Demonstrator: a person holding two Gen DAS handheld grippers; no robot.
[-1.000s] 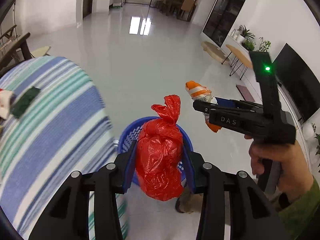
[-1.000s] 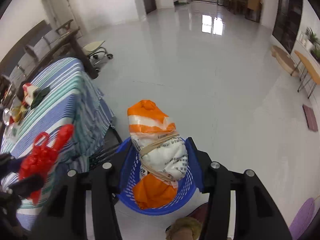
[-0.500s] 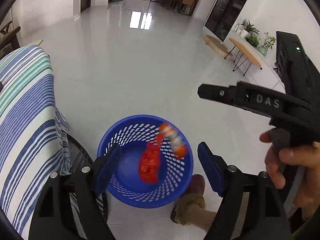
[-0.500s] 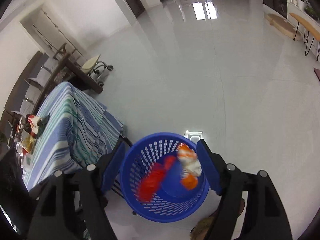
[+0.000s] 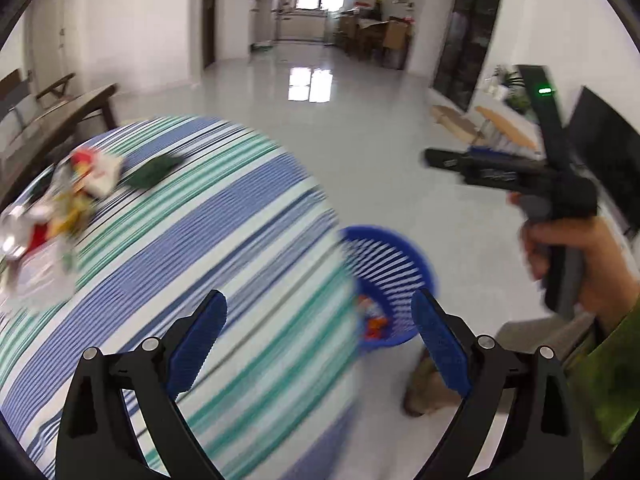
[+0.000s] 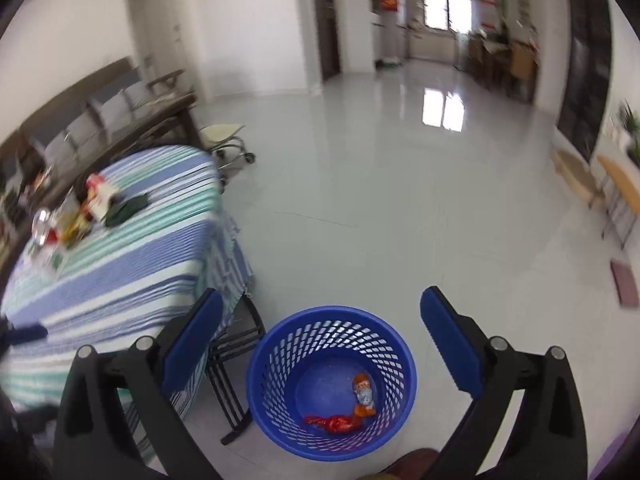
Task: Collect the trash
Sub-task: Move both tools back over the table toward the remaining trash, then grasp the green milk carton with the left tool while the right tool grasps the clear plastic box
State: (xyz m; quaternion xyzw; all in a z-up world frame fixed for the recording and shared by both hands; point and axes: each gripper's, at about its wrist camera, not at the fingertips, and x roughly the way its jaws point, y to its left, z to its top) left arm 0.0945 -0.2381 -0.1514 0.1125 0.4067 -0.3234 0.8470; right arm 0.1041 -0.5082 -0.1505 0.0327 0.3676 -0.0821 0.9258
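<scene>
Right wrist view looked down into the blue basket (image 6: 331,384) on the pale floor, where the red bag (image 6: 334,424) lay flat on the bottom with the orange-and-white bag (image 6: 363,394) touching it on the right. The right gripper (image 6: 320,340) hung above the rim, its blue pads (image 6: 191,340) spreading wider with nothing between them. Just left of the basket stood the table with the striped cloth (image 6: 132,264); more wrappers and litter (image 6: 76,216) lay at its far end. From the left wrist view, the left gripper (image 5: 318,344) sat over the table's edge, blurred, its jaws likewise opening and empty, while the person's hand (image 5: 576,256) gripped the right tool's handle.
</scene>
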